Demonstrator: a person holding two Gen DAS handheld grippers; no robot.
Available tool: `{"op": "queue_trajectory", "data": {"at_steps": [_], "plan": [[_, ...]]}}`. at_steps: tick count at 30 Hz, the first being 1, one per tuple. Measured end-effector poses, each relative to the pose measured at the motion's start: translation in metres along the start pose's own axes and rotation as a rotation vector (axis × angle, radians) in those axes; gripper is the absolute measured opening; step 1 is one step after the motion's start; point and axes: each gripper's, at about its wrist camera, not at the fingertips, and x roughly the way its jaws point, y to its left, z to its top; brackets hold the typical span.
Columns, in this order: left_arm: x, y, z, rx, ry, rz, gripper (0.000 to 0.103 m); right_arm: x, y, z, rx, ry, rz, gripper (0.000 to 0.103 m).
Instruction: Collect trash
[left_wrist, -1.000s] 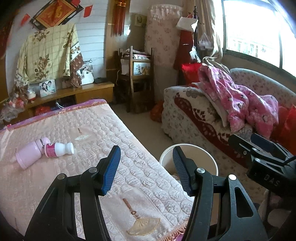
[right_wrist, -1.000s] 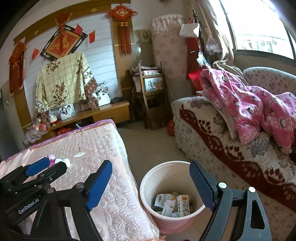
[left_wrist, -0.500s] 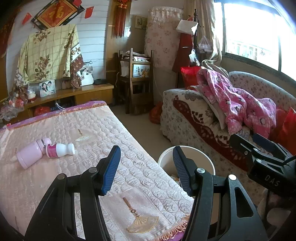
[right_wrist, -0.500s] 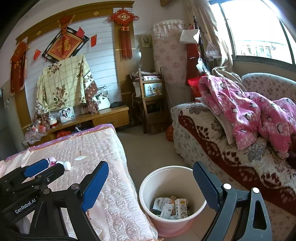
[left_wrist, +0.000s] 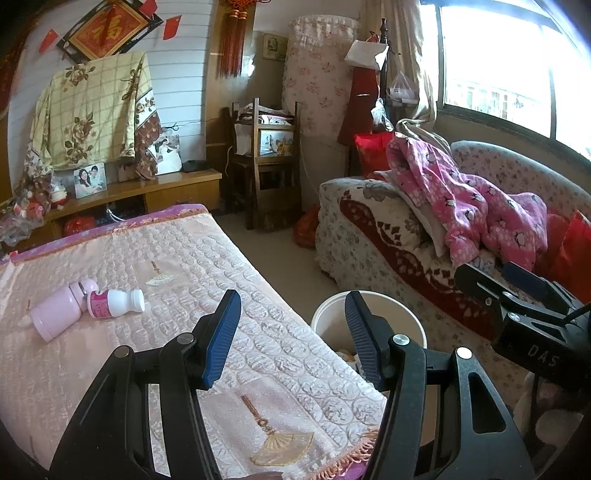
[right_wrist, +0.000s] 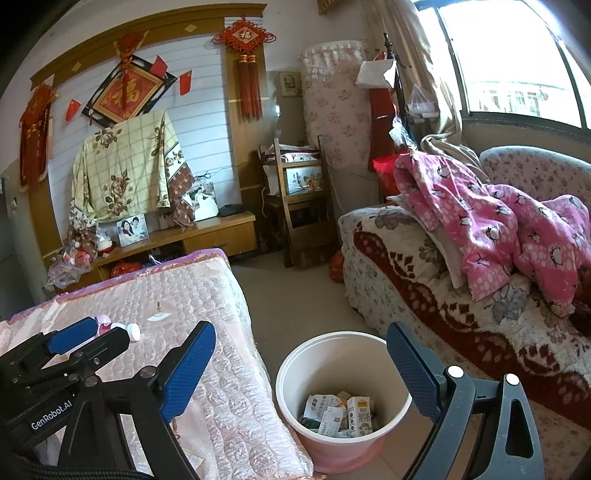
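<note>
The bin (right_wrist: 343, 402) is half hidden in the left wrist view, its bowl cut off behind the quilt edge and the left claw's (left_wrist: 291, 332) right finger. The right wrist view shows its inside: crumpled small cartons (right_wrist: 340, 410) lie at the bottom, print too small to read. It is round, smooth plastic, white inside and pink outside, and stands on the floor just ahead of and below the right claw (right_wrist: 301, 363).

The bench is covered by a pale pink quilted cloth (left_wrist: 155, 321) with a fringe. Ahead and to the left of the left claw lie a white bottle (left_wrist: 114, 302) with a pink label and a pale pink flask (left_wrist: 59, 314), touching.

Both claws are released and empty. The left stands half open; the right's jaws have just been opening wide, nothing between them.
</note>
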Motion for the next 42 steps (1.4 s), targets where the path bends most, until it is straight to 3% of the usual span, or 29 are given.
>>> {"op": "queue_trajectory", "data": {"at_steps": [42], "plan": [[0.0059, -0.0015, -0.0053, 0.006, 0.021, -0.001, 0.057, 0.0065, -0.0043, -0.0079, -0.005, 0.021, -0.006, 0.093]]}}
